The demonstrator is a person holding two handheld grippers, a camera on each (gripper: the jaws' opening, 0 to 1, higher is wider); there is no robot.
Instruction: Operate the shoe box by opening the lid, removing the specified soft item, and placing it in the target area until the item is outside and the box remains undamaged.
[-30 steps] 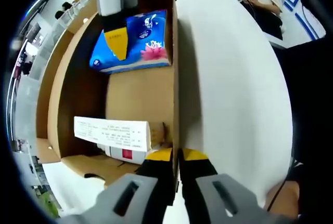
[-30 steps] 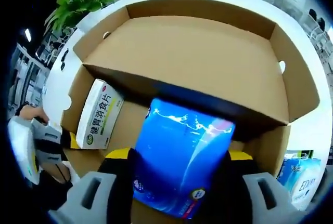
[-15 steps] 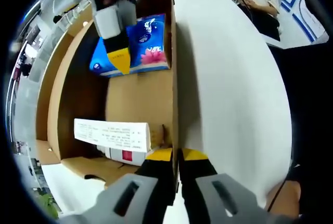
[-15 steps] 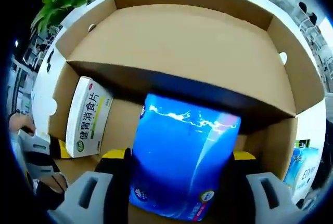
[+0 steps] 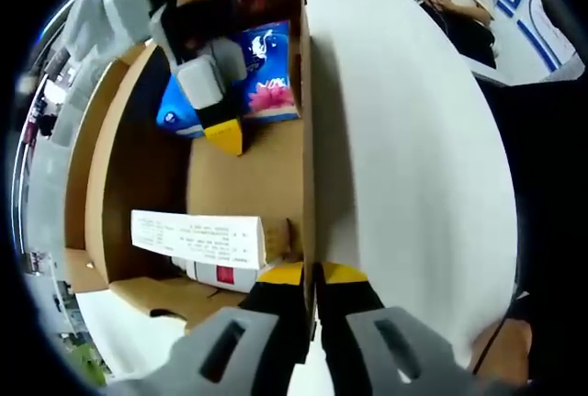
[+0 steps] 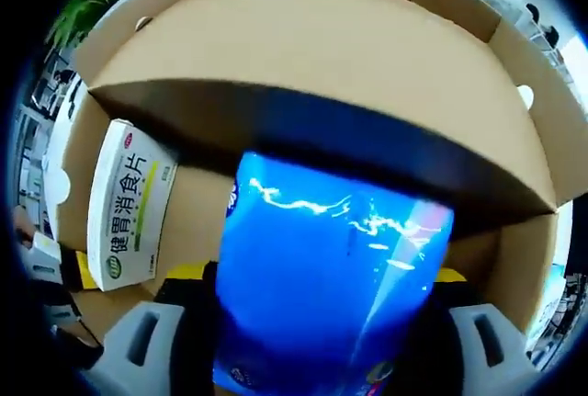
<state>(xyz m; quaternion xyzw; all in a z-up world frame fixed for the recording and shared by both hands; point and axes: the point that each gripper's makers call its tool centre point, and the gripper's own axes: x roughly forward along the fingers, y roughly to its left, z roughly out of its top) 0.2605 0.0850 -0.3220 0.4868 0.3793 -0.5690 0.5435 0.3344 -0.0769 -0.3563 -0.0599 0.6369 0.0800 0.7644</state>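
Two packaged items sit in the open cardboard shoe box (image 5: 248,185): one blue tissue pack (image 6: 331,286) and one white carton (image 6: 124,208). The white carton bears large green Chinese characters reading 健胃消食片 in the right gripper view, with a yellow-green stripe beside them; in the left gripper view its side shows fine black print too small to read and a small red patch. The tissue pack (image 5: 262,74) shows a pink lotus flower and white lettering I cannot make out. It lies at the far end of the box in the left gripper view, and the right gripper (image 6: 322,341) has its yellow-tipped jaws spread around it, one on each side, touching the wrapper. The left gripper (image 5: 312,277) pinches the near end of the box's side wall, jaws pressed close on the cardboard. One white table (image 5: 413,139) carries the box.
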